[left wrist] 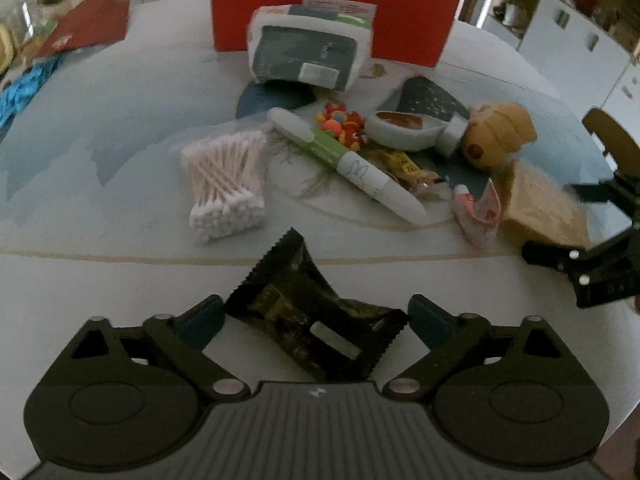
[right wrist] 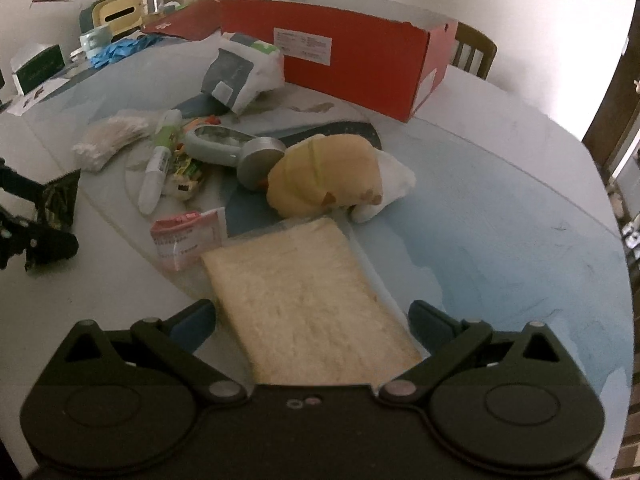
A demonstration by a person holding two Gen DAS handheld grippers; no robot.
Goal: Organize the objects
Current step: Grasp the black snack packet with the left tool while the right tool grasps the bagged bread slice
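I see the red box [right wrist: 352, 60] standing at the table's [left wrist: 100, 280] far side. My right gripper [right wrist: 312, 324] gapes wide around the beige flat pack [right wrist: 308, 312], not pinching. My left gripper [left wrist: 316, 320] spreads wide; the dark sachet [left wrist: 316, 312] lies between its pads, ungripped.

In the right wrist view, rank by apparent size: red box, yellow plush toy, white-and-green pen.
1. red box
2. yellow plush toy
3. white-and-green pen
The box sits farthest away, so its lead is safe.
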